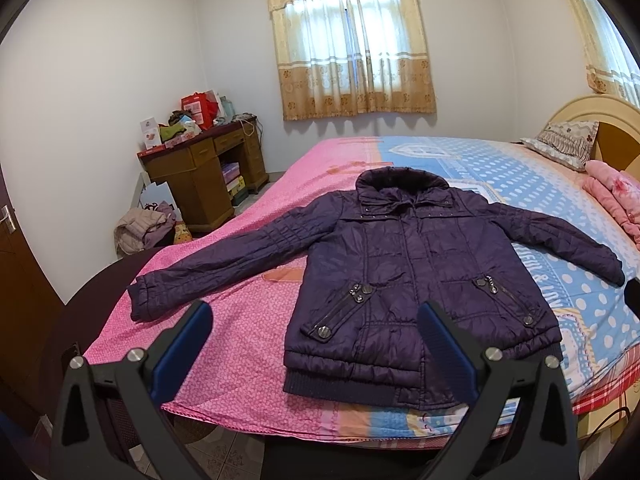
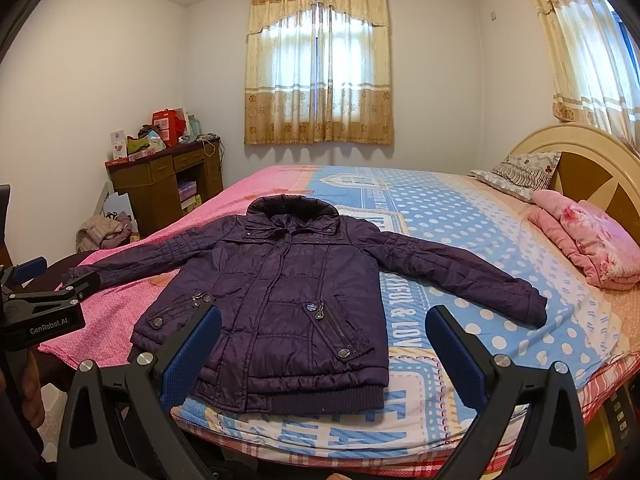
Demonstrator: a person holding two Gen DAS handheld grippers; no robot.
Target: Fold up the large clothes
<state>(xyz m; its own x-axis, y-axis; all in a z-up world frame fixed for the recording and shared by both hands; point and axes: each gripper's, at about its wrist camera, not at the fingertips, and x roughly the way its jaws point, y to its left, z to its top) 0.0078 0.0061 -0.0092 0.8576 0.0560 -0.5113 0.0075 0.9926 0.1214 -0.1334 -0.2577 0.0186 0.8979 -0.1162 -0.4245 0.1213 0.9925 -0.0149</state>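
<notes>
A dark purple quilted jacket [image 1: 404, 272] lies flat, front up, on the bed [image 1: 248, 332], both sleeves spread out, collar toward the window. It also shows in the right wrist view [image 2: 280, 300]. My left gripper [image 1: 316, 344] is open and empty, held above the bed's near edge in front of the jacket's hem. My right gripper [image 2: 324, 348] is open and empty, just before the hem's right part. The left gripper also shows at the left edge of the right wrist view [image 2: 48, 292].
The bed has a pink and blue sheet. A folded pink blanket [image 2: 588, 240] and a pillow [image 2: 520, 172] lie near the headboard [image 2: 592, 160]. A cluttered wooden desk [image 1: 204, 176] and a pile of clothes [image 1: 140, 228] stand at the far left. A door [image 1: 16, 280] is at left.
</notes>
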